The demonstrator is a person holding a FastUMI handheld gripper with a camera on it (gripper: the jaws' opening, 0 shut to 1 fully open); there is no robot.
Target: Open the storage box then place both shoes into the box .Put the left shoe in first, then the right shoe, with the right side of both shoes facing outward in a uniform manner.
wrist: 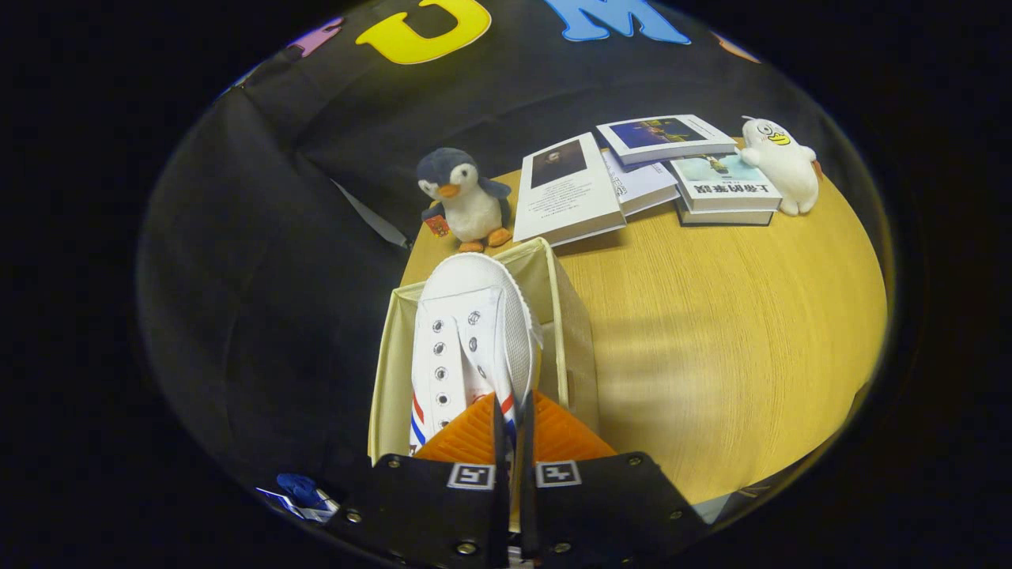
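Gripper view, looking down over a wooden counter. Largest on it, an open cream storage box at the counter's left edge, just ahead of the fingers. Inside its opening, a white shoe with lace holes and red and blue stripes, toe pointing away toward the far wall of the box, upper part leaning left. Gripper pressed nearly together, pinching a thin edge of the shoe at its near end. Beyond the box, several books spread and stacked on the far side of the counter. Just past the box's far wall, a plush penguin standing upright. Beside the right-hand books, a white plush duck.
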